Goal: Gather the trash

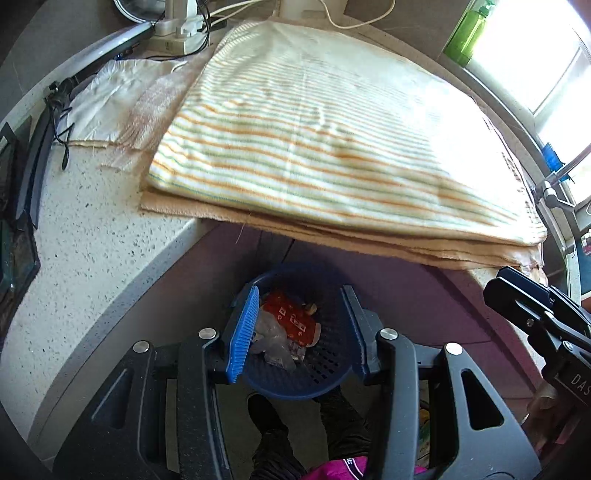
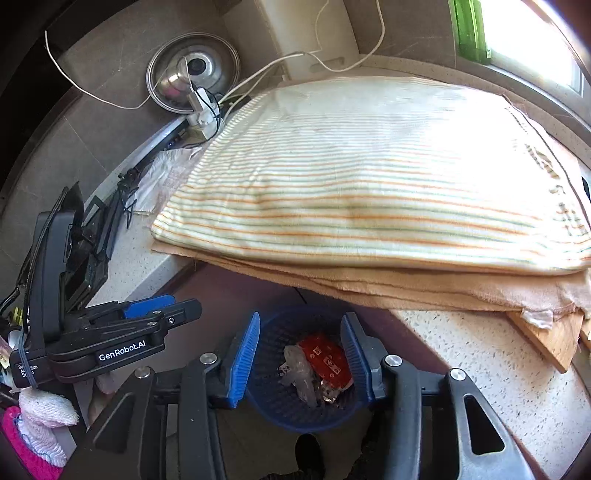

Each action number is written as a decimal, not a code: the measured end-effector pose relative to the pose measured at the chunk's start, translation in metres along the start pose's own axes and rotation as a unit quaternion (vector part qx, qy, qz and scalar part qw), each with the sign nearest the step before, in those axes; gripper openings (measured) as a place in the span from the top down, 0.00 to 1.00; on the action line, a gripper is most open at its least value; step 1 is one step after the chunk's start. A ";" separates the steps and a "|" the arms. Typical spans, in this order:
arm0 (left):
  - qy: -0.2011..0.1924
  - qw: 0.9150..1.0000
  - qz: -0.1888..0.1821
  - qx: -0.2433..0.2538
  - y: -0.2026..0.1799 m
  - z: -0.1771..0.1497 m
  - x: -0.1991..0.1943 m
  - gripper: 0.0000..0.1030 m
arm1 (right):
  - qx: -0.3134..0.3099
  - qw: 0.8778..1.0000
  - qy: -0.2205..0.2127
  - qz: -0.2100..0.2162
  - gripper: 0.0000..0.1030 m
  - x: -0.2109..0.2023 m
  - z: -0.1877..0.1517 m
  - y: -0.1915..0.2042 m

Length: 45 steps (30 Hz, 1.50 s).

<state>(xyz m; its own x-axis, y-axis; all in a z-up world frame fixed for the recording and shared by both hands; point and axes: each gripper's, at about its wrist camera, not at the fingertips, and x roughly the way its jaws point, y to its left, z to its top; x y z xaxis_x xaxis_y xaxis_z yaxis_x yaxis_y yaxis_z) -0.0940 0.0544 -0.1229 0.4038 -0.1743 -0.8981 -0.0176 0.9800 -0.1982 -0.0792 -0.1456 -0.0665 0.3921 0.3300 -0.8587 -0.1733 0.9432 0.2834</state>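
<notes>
A blue mesh waste basket [image 1: 325,373] stands on the floor below the counter edge; it also shows in the right wrist view [image 2: 273,402]. In it lie a red wrapper [image 1: 295,319] [image 2: 327,360] and crumpled clear plastic [image 1: 273,338] [image 2: 301,373]. My left gripper [image 1: 299,325] is open and empty, held above the basket. My right gripper [image 2: 301,354] is open and empty, also above the basket. The left gripper shows at the left of the right wrist view [image 2: 110,332]; the right gripper shows at the right edge of the left wrist view [image 1: 543,314].
A striped cloth [image 1: 332,140] [image 2: 369,177] over beige cloths covers the speckled counter [image 1: 85,266] [image 2: 498,362]. A power strip with cables [image 1: 181,33], a steel lid [image 2: 192,75], a green bottle [image 1: 469,33] and a wooden board [image 2: 546,336] are around it.
</notes>
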 end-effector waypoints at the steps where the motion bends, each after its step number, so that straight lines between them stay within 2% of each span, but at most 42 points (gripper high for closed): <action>1: -0.006 1.000 -0.001 0.002 -0.003 0.003 -0.005 0.57 | 0.000 1.000 -0.005 0.002 0.49 -0.005 0.004 -0.001; 6: -0.036 0.999 -0.004 0.008 -0.016 0.018 -0.027 0.56 | -0.002 1.000 -0.028 0.012 0.48 -0.027 0.021 -0.005; 9: -0.059 0.998 -0.007 0.005 -0.023 0.031 -0.040 0.44 | -0.001 0.999 -0.041 0.016 0.46 -0.035 0.033 -0.006; 15: -0.097 0.995 -0.011 0.002 -0.041 0.051 -0.063 0.42 | -0.003 0.997 -0.068 0.024 0.44 -0.054 0.054 -0.015; 18: -0.114 0.993 -0.014 0.001 -0.050 0.061 -0.071 0.33 | -0.004 0.996 -0.083 0.025 0.41 -0.065 0.062 -0.021; 24: -0.142 0.990 -0.016 0.010 -0.073 0.077 -0.084 0.32 | -0.007 0.994 -0.109 0.021 0.36 -0.084 0.078 -0.033; 26: -0.152 0.988 -0.016 0.010 -0.079 0.081 -0.088 0.24 | -0.004 0.993 -0.116 0.021 0.35 -0.090 0.083 -0.038; 33: -0.185 0.983 -0.013 0.013 -0.099 0.092 -0.103 0.16 | 0.003 0.990 -0.140 0.018 0.34 -0.108 0.095 -0.059; 35: -0.194 0.981 -0.011 0.014 -0.105 0.095 -0.108 0.14 | 0.005 0.989 -0.147 0.019 0.27 -0.113 0.099 -0.064; 36: -0.197 0.980 -0.011 0.015 -0.107 0.096 -0.110 0.13 | 0.007 0.988 -0.154 0.021 0.18 -0.115 0.100 -0.066; 37: -0.200 0.980 -0.011 0.016 -0.109 0.097 -0.111 0.10 | 0.008 0.987 -0.162 0.021 0.16 -0.119 0.101 -0.069; 40: -0.211 0.977 -0.011 0.016 -0.116 0.101 -0.117 0.03 | 0.007 0.985 -0.172 0.019 0.15 -0.126 0.106 -0.074; 45: -0.223 0.975 -0.012 0.009 -0.124 0.107 -0.123 0.01 | 0.009 0.982 -0.186 0.019 0.11 -0.134 0.114 -0.084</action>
<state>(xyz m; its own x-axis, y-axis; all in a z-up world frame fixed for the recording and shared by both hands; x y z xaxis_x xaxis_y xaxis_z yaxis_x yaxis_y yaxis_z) -0.0437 -0.0354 0.0544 0.7619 -0.1431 -0.6317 0.0122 0.9783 -0.2068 -0.0143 -0.2648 0.0733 0.6888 0.3535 -0.6329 -0.1803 0.9292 0.3227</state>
